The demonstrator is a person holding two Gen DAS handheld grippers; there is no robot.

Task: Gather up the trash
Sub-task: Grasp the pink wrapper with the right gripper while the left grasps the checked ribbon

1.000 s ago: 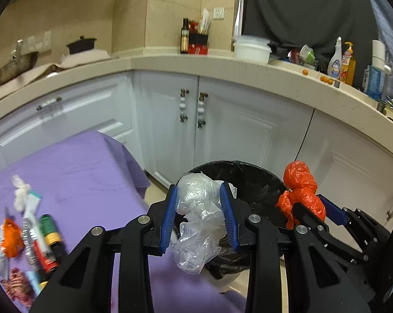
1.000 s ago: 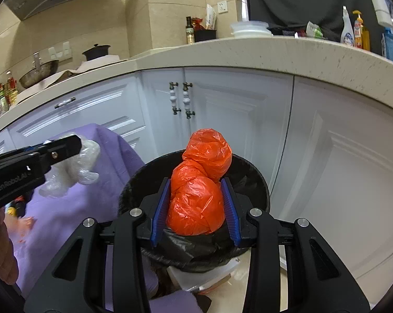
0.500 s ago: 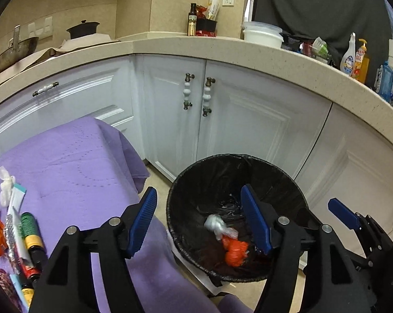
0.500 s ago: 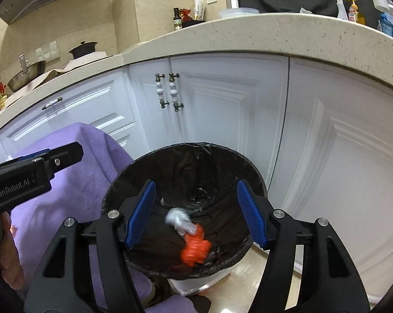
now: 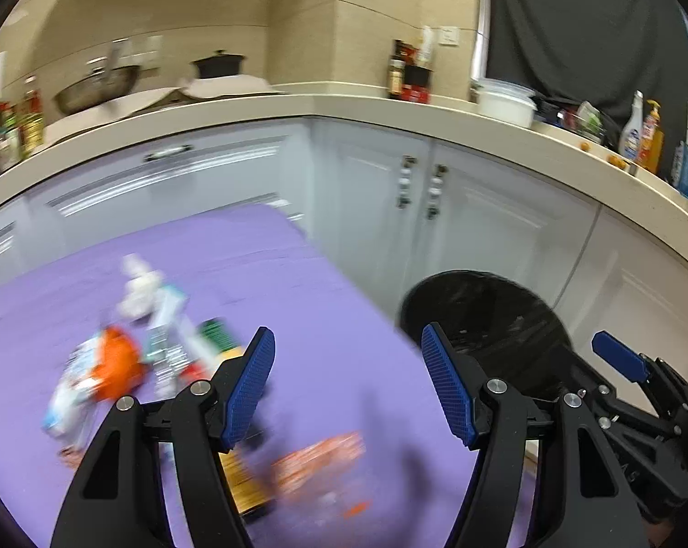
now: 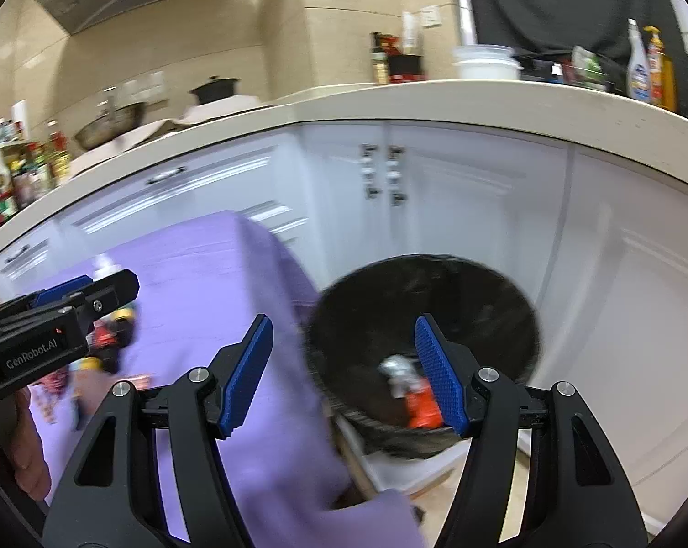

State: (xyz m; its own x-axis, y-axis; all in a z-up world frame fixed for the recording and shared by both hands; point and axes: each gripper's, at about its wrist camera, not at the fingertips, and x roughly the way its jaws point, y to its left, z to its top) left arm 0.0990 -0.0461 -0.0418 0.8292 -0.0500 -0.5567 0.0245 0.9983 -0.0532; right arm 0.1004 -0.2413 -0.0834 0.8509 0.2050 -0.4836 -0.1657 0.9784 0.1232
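My left gripper (image 5: 348, 383) is open and empty above the right edge of the purple table (image 5: 261, 283). Blurred trash lies on the table: an orange wrapper (image 5: 115, 365), a white wad (image 5: 138, 287), tubes (image 5: 170, 338) and an orange packet (image 5: 316, 461). My right gripper (image 6: 339, 374) is open and empty over the near rim of the black-lined bin (image 6: 494, 301). An orange bag (image 6: 421, 406) and a clear plastic wad (image 6: 398, 374) lie inside the bin. The bin also shows in the left wrist view (image 5: 494, 315), with the right gripper's blue fingertip (image 5: 617, 360) beside it.
White cabinet doors (image 5: 480, 237) stand behind the bin under a beige counter (image 5: 353, 105) with bottles, a bowl and a pot. The left gripper's body (image 6: 56, 319) shows at the left of the right wrist view, over the table trash.
Both grippers opened and dropped the clear plastic and the orange bag into the bin. Both have since swung left toward the table, blurring the view.
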